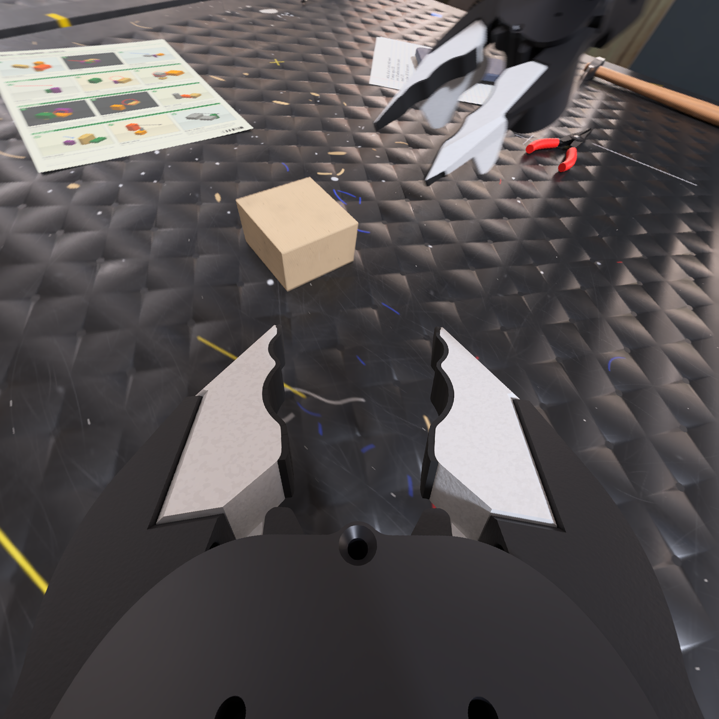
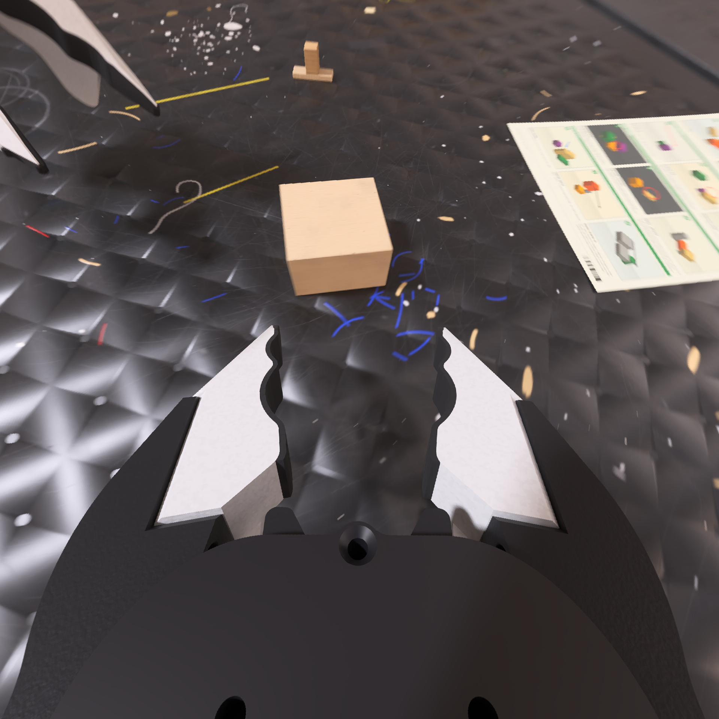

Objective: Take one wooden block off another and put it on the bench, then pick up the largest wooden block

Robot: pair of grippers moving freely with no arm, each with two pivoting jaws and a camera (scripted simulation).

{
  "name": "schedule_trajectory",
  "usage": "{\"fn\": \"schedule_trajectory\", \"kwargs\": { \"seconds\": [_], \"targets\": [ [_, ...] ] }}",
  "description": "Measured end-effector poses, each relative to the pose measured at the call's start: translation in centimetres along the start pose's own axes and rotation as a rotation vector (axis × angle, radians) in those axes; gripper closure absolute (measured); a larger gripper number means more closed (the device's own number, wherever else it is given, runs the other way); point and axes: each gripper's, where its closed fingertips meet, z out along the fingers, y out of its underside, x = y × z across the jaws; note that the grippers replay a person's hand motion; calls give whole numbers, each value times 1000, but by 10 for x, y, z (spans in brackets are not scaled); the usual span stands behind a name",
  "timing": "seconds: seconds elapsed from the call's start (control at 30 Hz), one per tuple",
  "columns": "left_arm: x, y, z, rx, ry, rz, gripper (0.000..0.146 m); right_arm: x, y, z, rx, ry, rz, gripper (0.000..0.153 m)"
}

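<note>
Both our left gripper (image 1: 358,328) and right gripper (image 2: 358,328) hang spread and empty mid-bench, facing the big wooden block (image 2: 335,233): stiff, light-looking, best pinched across flat opposite sides.

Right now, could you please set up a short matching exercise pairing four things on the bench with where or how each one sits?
Things:
1. large wooden block
2. small upright block
3. red-handled pliers
4. picture sheet

States:
A. stands on a flat wooden block, far side of the bench in the right wrist view
B. lies flat, printed side up
C. sits alone on the bench ahead of both open tools
D. lies near the wooden handle, at the right of the left wrist view

Pairs: 1-C, 2-A, 3-D, 4-B
</note>
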Motion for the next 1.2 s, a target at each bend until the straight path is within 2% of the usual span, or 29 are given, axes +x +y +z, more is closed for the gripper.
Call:
{"fn": "schedule_trajectory", "kwargs": {
  "seconds": [0.1, 0.2, 0.3, 0.37, 0.43, 0.53, 0.6, 0.67, 0.73, 0.8, 0.93, 1.0, 1.2],
  "targets": [
    [-19, -9, 12, -18, 87, -2, 70, 25, -1, 28, -77, -109, 5, 71],
    [-29, -7, 16, -28, 186, -112, 69, 30, 3, 43, -116, -214, 26, 62],
    [-42, -4, 15, -34, 226, -179, 69, 33, 10, 52, -139, -195, -39, 59],
    [-61, -6, 10, -55, 175, -143, 69, 31, 7, 54, -164, -191, -90, 59],
    [-93, -9, 1, -86, 53, -88, 69, 32, -9, 53, -150, -185, -128, 61],
    [-156, -7, -13, -172, -148, -27, 69, 24, -49, 64, -78, -253, -108, 74],
    [-197, 0, -20, -248, -252, -51, 69, 16, -73, 90, -81, -306, -91, 82],
    [-230, 7, -24, -281, -323, -100, 69, 13, -97, 128, -101, -274, -150, 85],
    [-254, 13, -24, -288, -356, -175, 70, 14, -123, 171, -89, -214, -166, 96],
    [-270, 17, -22, -280, -376, -232, 70, 12, -141, 214, -103, -210, -134, 105],
    [-285, 29, -20, -267, -405, -290, 70, 14, -152, 278, -182, -204, -40, 106],
    [-284, 31, -17, -240, -389, -317, 73, 13, -150, 292, -211, -204, 1, 107],
    [-280, 32, -21, -167, -420, -286, 85, 22, -139, 306, -261, -54, -27, 115]
  ]
}}
